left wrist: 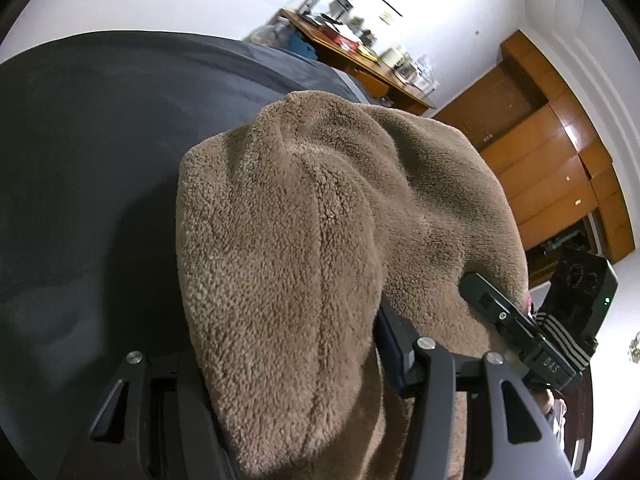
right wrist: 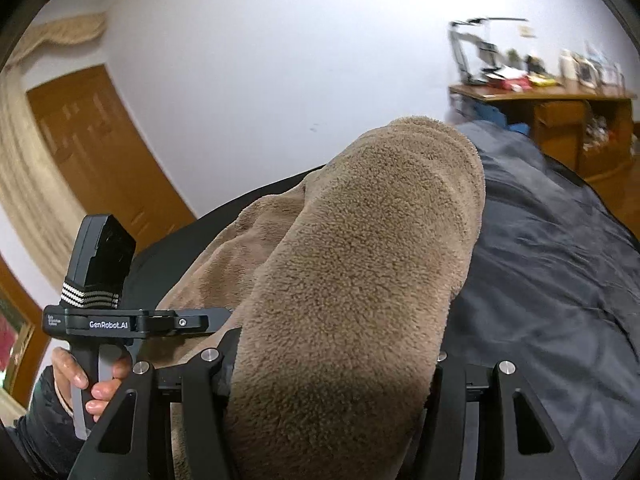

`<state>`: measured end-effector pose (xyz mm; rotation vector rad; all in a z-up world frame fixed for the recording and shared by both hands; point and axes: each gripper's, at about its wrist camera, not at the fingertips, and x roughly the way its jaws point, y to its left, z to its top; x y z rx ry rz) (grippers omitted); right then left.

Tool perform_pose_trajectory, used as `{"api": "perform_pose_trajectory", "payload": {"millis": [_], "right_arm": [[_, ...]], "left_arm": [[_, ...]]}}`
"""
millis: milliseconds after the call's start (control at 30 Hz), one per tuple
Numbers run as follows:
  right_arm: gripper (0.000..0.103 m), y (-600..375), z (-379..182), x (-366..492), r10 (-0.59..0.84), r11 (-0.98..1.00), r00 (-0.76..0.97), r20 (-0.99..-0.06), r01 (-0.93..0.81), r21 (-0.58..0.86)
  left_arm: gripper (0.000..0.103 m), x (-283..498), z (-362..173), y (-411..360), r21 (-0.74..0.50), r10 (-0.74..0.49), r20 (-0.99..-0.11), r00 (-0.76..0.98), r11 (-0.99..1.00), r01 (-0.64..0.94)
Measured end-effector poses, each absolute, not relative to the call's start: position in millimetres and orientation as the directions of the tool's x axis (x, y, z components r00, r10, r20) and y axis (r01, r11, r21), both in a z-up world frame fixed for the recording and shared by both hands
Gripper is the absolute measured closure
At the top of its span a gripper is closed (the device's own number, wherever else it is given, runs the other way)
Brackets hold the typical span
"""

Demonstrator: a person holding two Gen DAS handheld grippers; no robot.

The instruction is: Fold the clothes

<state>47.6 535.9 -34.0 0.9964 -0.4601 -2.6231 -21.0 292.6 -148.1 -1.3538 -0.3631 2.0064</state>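
Left tongs clamp a thick fold of the brown fleece garment, held up over the dark bed. Right tongs clamp another bunch. It looks soft, bulky and floppy, best held by its edges.

A brown fleece garment bulges between the left gripper fingers, over a dark bedspread; the right gripper grips its right side. A cluttered wooden desk stands behind.
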Motion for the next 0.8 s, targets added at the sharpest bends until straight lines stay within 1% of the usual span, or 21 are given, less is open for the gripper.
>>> {"api": "perform_pose_trajectory", "payload": {"millis": [67, 133, 200, 300, 367, 533, 633, 700, 733, 767, 800], "right_arm": [[0.045, 556.0, -35.0, 43.1, -0.38, -0.902, -0.715, -0.587, 0.145, 0.406], [0.045, 572.6, -34.5, 38.9, -0.384, -0.901, -0.71, -0.59, 0.151, 0.406], [0.045, 586.7, -32.8, 36.4, -0.39, -0.9, -0.707, -0.59, 0.157, 0.407], [0.045, 574.7, -38.9, 35.5, -0.386, -0.905, -0.712, -0.587, 0.167, 0.392], [0.045, 570.7, -38.9, 30.8, -0.383, -0.907, -0.715, -0.585, 0.171, 0.384], [0.045, 587.7, -42.5, 5.1, -0.35, -0.918, -0.73, -0.587, 0.143, 0.369], [0.045, 592.0, -42.5, 5.3, -0.332, -0.918, -0.738, -0.587, 0.11, 0.381], [0.044, 592.1, -43.0, 11.0, -0.332, -0.915, -0.734, -0.592, 0.099, 0.391], [0.042, 591.3, -43.3, 14.4, -0.335, -0.914, -0.73, -0.596, 0.097, 0.394], [0.036, 590.6, -43.5, 17.8, -0.337, -0.913, -0.725, -0.6, 0.095, 0.397], [0.033, 590.9, -42.6, 18.9, -0.326, -0.918, -0.727, -0.604, 0.091, 0.385]], "left_arm": [[0.039, -22.8, -152.8, 310.8, -0.577, 0.672, -0.71, -0.212, -0.727, -0.373], [0.036, -27.9, -155.4, 300.2, -0.588, 0.678, -0.707, -0.201, -0.722, -0.365], [0.034, -34.3, -159.4, 307.8, -0.601, 0.686, -0.702, -0.195, -0.716, -0.355], [0.033, -39.6, -161.8, 305.1, -0.615, 0.694, -0.694, -0.194, -0.711, -0.343], [0.032, -66.6, -156.5, 333.3, -0.619, 0.695, -0.692, -0.196, -0.711, -0.333], [0.032, -51.5, -153.6, 332.5, -0.598, 0.676, -0.705, -0.216, -0.73, -0.332], [0.032, -46.7, -147.2, 341.3, -0.559, 0.651, -0.724, -0.23, -0.748, -0.356], [0.031, -49.0, -146.6, 344.8, -0.555, 0.65, -0.727, -0.222, -0.747, -0.367], [0.03, -49.5, -147.3, 343.5, -0.564, 0.657, -0.723, -0.213, -0.739, -0.368], [0.03, -50.1, -148.3, 341.7, -0.574, 0.667, -0.717, -0.204, -0.731, -0.369], [0.028, -51.8, -149.5, 341.5, -0.584, 0.675, -0.711, -0.197, -0.723, -0.367]]}}
